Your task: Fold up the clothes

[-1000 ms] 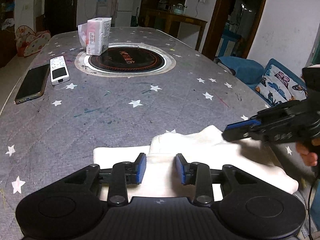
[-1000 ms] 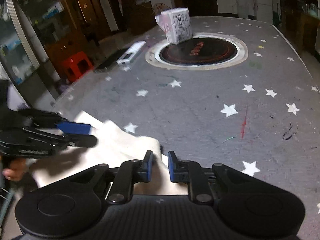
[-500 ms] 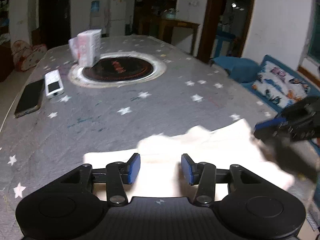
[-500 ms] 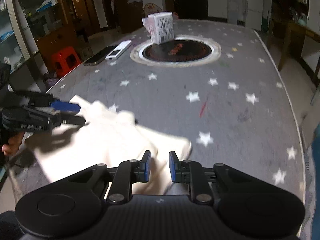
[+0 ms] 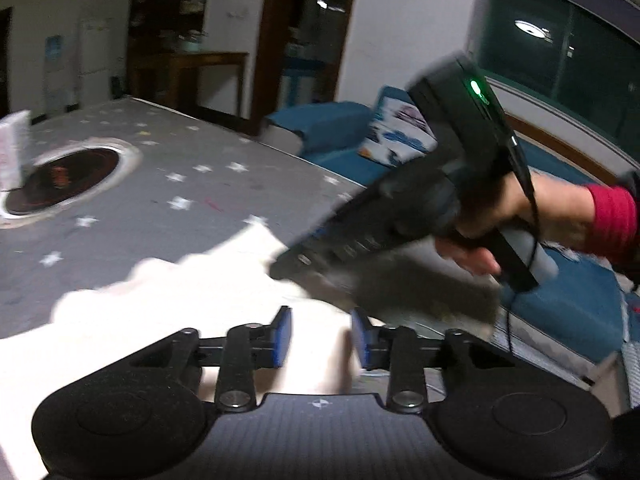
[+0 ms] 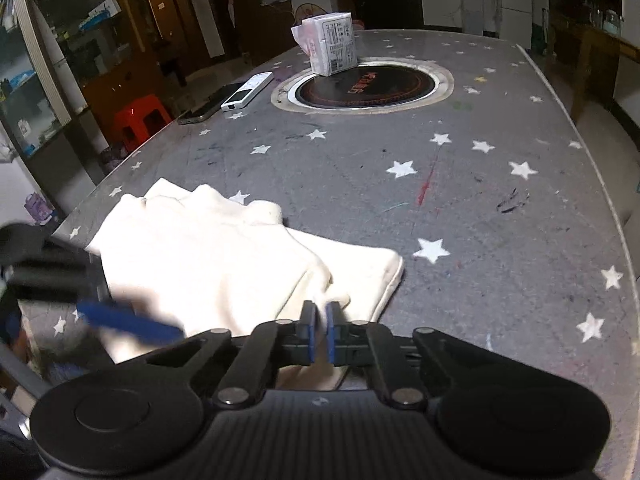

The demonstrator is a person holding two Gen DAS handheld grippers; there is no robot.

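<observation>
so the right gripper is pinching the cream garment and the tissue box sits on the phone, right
Not quite. The right gripper is shut on the cream garment, but the tissue box sits at the edge of the round cooktop, not on the phone; the right wrist view shows it.

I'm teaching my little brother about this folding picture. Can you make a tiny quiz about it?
1. True or false: the right hand-held gripper is pinching the cream cloth.
2. What lies closest to the white remote? A) dark phone B) red stool C) paper-wrapped box
3. Fill in: the box stands at the edge of the round black ____ set in the table.

Key: 1 true, its pads are shut on a fold of the cloth. 2 A, the phone lies right beside the remote. 3 cooktop.
</observation>
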